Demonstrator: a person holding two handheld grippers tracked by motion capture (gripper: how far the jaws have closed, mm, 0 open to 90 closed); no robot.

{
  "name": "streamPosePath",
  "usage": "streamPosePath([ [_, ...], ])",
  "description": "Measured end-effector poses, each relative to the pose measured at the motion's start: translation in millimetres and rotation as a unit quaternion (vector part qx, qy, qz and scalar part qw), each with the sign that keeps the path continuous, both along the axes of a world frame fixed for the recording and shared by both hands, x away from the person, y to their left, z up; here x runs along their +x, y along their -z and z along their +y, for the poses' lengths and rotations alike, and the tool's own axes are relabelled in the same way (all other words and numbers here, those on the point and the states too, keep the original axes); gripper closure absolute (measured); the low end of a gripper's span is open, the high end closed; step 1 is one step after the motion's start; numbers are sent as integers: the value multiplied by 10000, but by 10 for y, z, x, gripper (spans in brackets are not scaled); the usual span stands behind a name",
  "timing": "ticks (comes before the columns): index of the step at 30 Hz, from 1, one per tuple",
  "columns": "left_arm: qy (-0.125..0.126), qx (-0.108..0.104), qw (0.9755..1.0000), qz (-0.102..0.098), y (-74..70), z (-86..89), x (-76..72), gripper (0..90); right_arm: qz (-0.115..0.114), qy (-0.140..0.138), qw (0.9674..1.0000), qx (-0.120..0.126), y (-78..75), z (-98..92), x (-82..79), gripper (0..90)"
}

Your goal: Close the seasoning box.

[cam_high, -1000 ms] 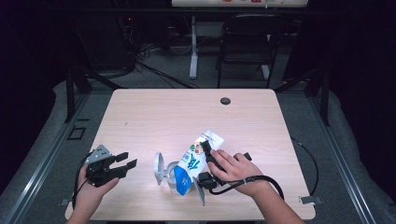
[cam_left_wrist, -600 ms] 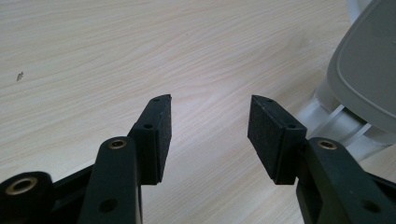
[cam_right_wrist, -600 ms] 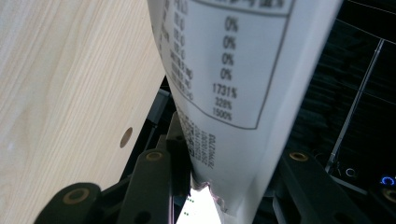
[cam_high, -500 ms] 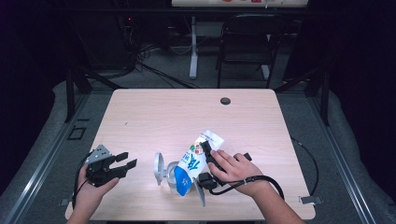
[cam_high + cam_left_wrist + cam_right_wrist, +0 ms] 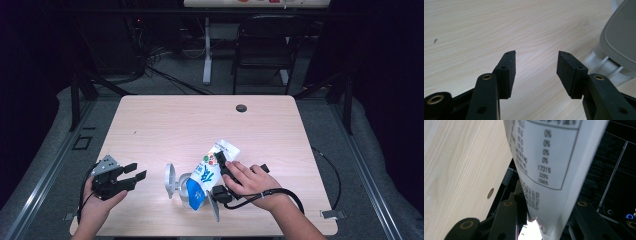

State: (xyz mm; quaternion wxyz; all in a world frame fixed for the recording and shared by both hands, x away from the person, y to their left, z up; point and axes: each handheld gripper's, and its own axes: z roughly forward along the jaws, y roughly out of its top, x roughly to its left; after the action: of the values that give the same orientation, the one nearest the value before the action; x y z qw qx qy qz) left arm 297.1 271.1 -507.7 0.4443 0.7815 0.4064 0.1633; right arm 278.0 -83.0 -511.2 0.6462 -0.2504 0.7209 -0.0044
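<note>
A person sits at a pale wooden surface [image 5: 165, 125] with a black two-jaw claw in each hand. The right claw [image 5: 218, 176] is clenched on a tall white and blue printed foil pouch [image 5: 209, 167]; its jaws have just been closing, with the pouch between them. In the right gripper view the pouch [image 5: 549, 157] rises straight out from between the two black jaws, its back panel of small printed figures facing the camera, so the bag's long axis runs on from the claw's own line. From above, the pouch slants away from the right claw, its white top end pointing to the far side of the surface and its blue bottom end dipping into a small grey plastic bin with a raised lid [image 5: 176, 184].

The left claw [image 5: 131, 176] rests well apart from the pouch, released, its pads spread with nothing between them. In the left gripper view the left claw [image 5: 535, 65] points across bare wood, and the bin's grey lid [image 5: 619, 37] lies ahead and to one side of it. The right hand is plainly the nearer to the pouch.
</note>
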Motion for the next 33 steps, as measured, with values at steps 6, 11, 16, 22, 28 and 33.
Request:
streamPosePath([
  [6, -5, -4, 10000, 7, -1, 1, -1, 503, -45, 45, 10000, -29, -3, 6, -11, 701],
  [11, -7, -3, 10000, 4, -1, 2, -1, 503, -57, 19, 10000, -16, 1, 7, -11, 711],
  [16, -5, 2, 10000, 6, 1, 2, 1, 503, -128, 88, 9998, -105, -17, 20, -37, 723],
  [22, -2, 2, 10000, 16, 9, 7, 5, 503, -140, 52, 9998, -105, -5, 21, -30, 735],
  [28, -1, -2, 10000, 14, 9, 7, 5, 503, -122, 41, 9999, -45, -5, 27, -29, 755],
  [33, 1, -2, 10000, 17, 9, 7, 4, 503, -138, 43, 9999, 1, -15, 31, -34, 770],
])
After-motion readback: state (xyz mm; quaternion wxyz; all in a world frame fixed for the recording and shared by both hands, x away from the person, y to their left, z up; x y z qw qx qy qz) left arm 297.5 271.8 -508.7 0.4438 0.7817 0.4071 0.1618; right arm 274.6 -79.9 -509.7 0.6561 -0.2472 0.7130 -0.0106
